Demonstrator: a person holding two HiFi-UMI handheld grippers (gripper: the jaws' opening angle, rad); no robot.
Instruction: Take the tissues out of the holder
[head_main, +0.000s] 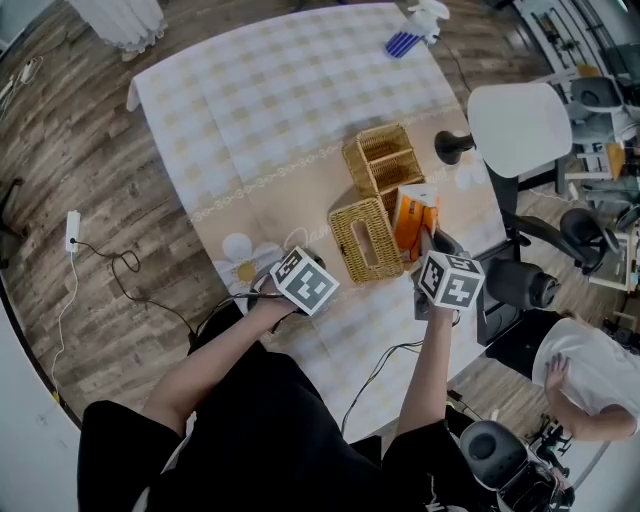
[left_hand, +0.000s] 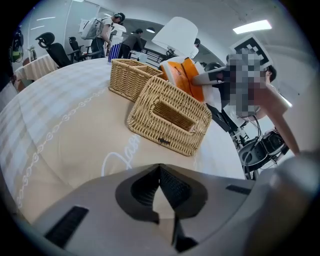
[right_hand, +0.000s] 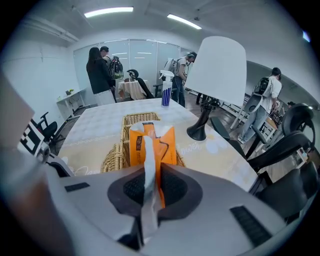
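Observation:
The wicker tissue holder (head_main: 365, 240) lies on the table with its slot up and looks empty through the slot (left_hand: 170, 117). An orange tissue pack (head_main: 415, 218) stands tilted just right of it, outside the holder. My right gripper (head_main: 432, 240) is shut on the pack's near end; a white strip of the wrapper and the orange edge are pinched between the pads (right_hand: 149, 172). My left gripper (head_main: 312, 262) rests low on the table left of the holder, shut on nothing (left_hand: 160, 170). I cannot tell whether the pack touches the table.
A second open wicker basket (head_main: 382, 157) stands right behind the holder. A lamp with a white shade (head_main: 520, 125) is at the table's right edge. A spray bottle (head_main: 415, 28) stands at the far edge. Office chairs and a person (head_main: 590, 385) are right of the table.

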